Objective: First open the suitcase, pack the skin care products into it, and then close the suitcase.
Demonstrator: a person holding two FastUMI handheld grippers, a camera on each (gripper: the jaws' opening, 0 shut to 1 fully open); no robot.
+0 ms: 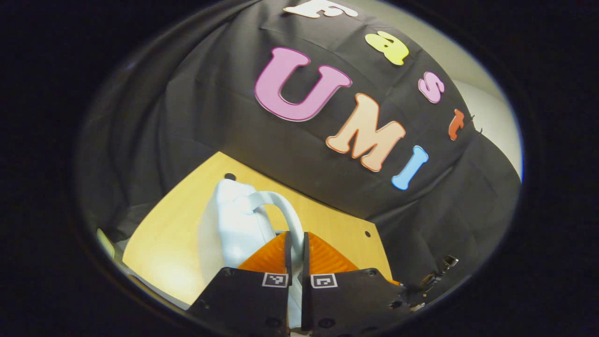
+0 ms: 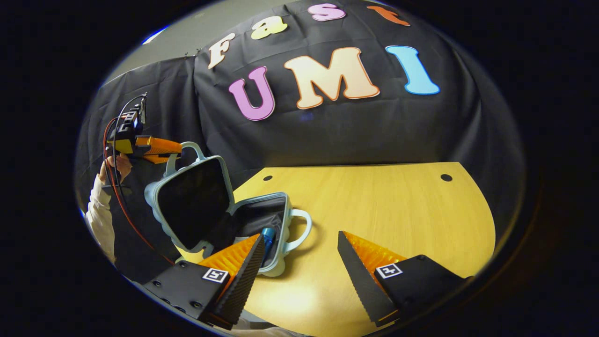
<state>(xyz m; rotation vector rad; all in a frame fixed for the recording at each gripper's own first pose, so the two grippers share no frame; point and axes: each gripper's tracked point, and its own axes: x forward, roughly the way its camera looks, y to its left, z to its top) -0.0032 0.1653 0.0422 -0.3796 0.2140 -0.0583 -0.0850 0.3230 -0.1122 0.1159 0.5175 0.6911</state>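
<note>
In the left gripper view, the left hand-held gripper [image 1: 295,255] is pinched nearly shut on the lid handle [image 1: 285,213] of the pale suitcase [image 1: 234,224], which sits on the yellow worktop [image 1: 173,234]. In the right gripper view, the right hand-held gripper [image 2: 299,262] hangs wide open with nothing in it, the suitcase lid [image 2: 192,201] stands raised near the worktop's left edge, and a blue-capped bottle [image 2: 268,238] sits in the tray [image 2: 276,210]. Looks like packing is done, so I'd guess the next move is swinging that lid down gently to close.
</note>
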